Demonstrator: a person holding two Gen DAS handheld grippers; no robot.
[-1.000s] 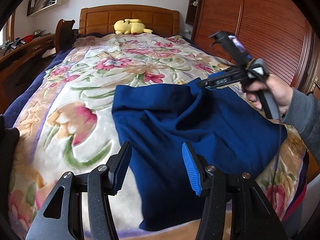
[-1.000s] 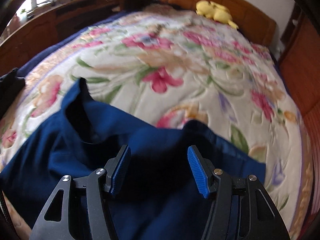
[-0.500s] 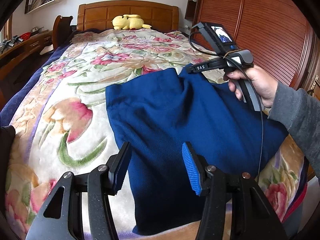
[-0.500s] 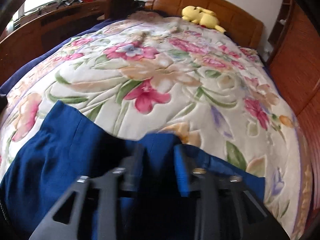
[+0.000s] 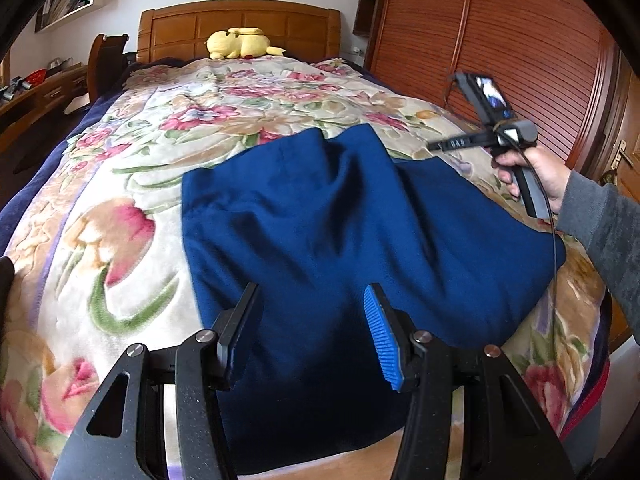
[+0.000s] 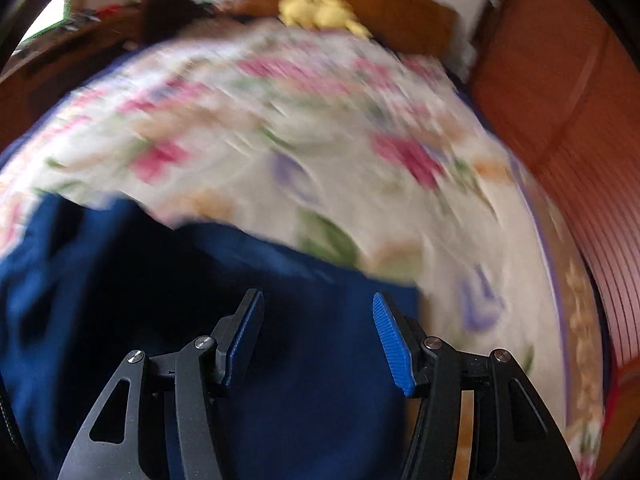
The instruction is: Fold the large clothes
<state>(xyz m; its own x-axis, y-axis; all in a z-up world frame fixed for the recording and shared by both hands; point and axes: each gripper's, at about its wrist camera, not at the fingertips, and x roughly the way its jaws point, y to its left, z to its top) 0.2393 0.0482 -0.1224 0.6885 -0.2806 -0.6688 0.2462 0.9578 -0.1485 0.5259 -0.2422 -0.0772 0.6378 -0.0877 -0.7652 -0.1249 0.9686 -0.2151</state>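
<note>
Both tongs open over the blue garment, nothing pinched.

The left gripper (image 5: 310, 334) hangs over the near part of the blue garment (image 5: 352, 240) with its jaws apart and only air between them. The right gripper (image 6: 318, 340) has just been opening its jaws again, no cloth caught in them, and sits above the garment's right edge; its view is pretty blurry. A hand (image 5: 536, 172) in a grey sleeve (image 5: 600, 232) holds it. The garment lies rumpled on the flowery blanket (image 5: 120, 208) at the foot of the bed, with a yellow plush toy (image 5: 240, 42) up by the headboard (image 5: 240, 20).
</note>
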